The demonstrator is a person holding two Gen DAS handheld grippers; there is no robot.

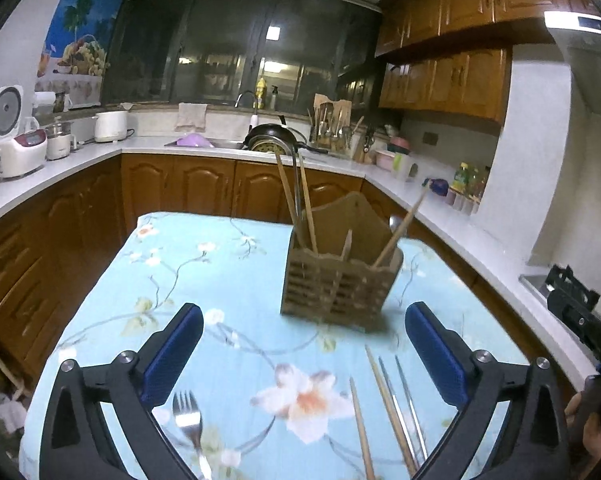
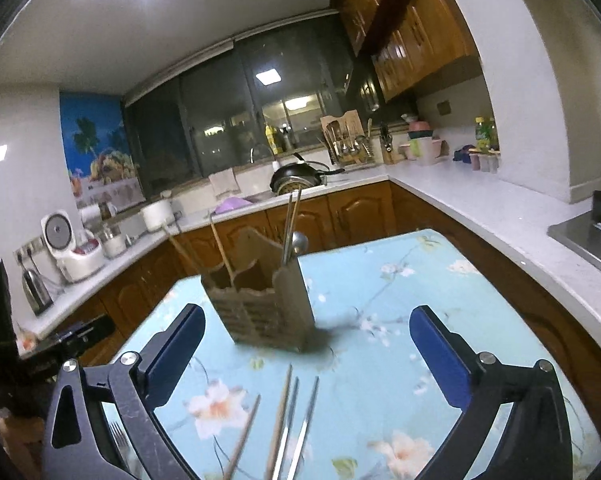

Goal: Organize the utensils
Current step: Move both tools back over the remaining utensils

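A slatted wooden utensil holder [image 1: 340, 284] [image 2: 260, 304] stands on a table with a blue flowered cloth [image 1: 236, 280] [image 2: 380, 292]. Chopsticks and a metal spoon stick up out of it. Loose wooden and metal chopsticks [image 1: 392, 408] [image 2: 288, 424] lie on the cloth in front of the holder. A metal fork [image 1: 188, 420] [image 2: 118, 436] lies at the near left. My left gripper [image 1: 304, 320] is open, well short of the holder, nothing between its blue pads. My right gripper [image 2: 307, 320] is also open and holds nothing.
White counters [image 1: 440, 204] [image 2: 480, 204] over brown cabinets wrap the room beyond the table. On them stand a rice cooker [image 1: 16, 148], a wok [image 1: 276, 136] by the sink and a second utensil rack [image 2: 346, 140]. The other gripper's black body [image 1: 580, 316] shows at right.
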